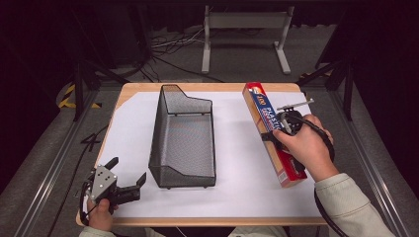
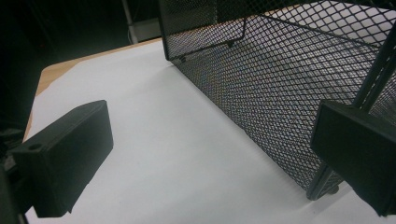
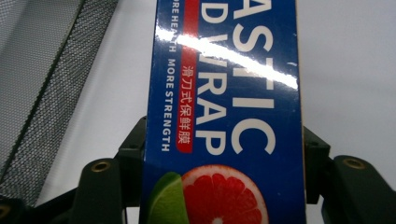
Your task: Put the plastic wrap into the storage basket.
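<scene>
Box: the plastic wrap box (image 1: 269,131) lay along the right side of the worktop (image 1: 247,88), right of the mesh basket (image 1: 184,143).
Right gripper: the right gripper (image 1: 276,132) pinched the box across its narrow width near mid-length, pads against both long sides.
Left gripper: the left gripper (image 1: 129,174) hung spread and empty near the basket's near corner.
Handling: probably light and stiff, with glossy (likely slippery) cardboard walls that hard squeezing could dent; a mid-length hold should keep the long box from tipping.
Right gripper view: it gave the box's lettering and citrus print (image 3: 224,196).
Left gripper view: it gave the basket's feet (image 2: 332,189) resting on the white sheet.
</scene>
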Tool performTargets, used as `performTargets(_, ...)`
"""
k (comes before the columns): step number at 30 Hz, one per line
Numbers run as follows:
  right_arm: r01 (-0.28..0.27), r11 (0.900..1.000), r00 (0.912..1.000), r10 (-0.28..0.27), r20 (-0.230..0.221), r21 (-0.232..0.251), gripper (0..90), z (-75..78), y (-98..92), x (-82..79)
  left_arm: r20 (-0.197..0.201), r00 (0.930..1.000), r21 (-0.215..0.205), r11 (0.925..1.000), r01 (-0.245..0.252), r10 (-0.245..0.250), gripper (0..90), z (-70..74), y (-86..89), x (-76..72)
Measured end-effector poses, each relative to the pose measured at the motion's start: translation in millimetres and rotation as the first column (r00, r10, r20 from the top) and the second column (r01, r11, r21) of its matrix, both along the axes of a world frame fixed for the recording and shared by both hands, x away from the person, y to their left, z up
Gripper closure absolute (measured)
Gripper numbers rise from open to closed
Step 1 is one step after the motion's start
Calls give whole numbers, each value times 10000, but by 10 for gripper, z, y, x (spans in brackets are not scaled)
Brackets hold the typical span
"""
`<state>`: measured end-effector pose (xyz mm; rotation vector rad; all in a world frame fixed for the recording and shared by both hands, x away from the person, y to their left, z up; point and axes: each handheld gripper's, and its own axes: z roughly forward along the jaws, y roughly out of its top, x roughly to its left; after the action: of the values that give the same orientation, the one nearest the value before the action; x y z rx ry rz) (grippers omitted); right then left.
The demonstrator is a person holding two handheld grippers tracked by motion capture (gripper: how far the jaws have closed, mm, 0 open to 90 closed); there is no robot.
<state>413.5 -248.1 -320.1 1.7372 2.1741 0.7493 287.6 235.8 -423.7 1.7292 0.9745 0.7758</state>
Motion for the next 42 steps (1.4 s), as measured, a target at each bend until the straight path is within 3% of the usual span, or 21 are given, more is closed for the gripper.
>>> performTargets(6, -239, 9997, 9996, 241, -162, 95, 394, 109, 171, -9, -6, 10000, 12, 10000, -5, 5, 0, 0, -5, -4)
performTargets(16, -934, 9955, 9956, 935, -31, 128, 393, 300, 525, -30, 5, 10000, -8, 10000, -1, 1, 1, -1, 8, -8)
performTargets(36, -1962, 9801, 9806, 1962, 24, 290, 392, 438, 1068, -68, 14, 9998, 14, 9998, 205, -205, 1, 5, 0, -10)
performTargets(42, -2337, 9715, 9723, 2332, 151, 390, 392, 451, 1229, -87, 7, 9998, -1, 9998, 211, -211, 1, 5, 4, -7)
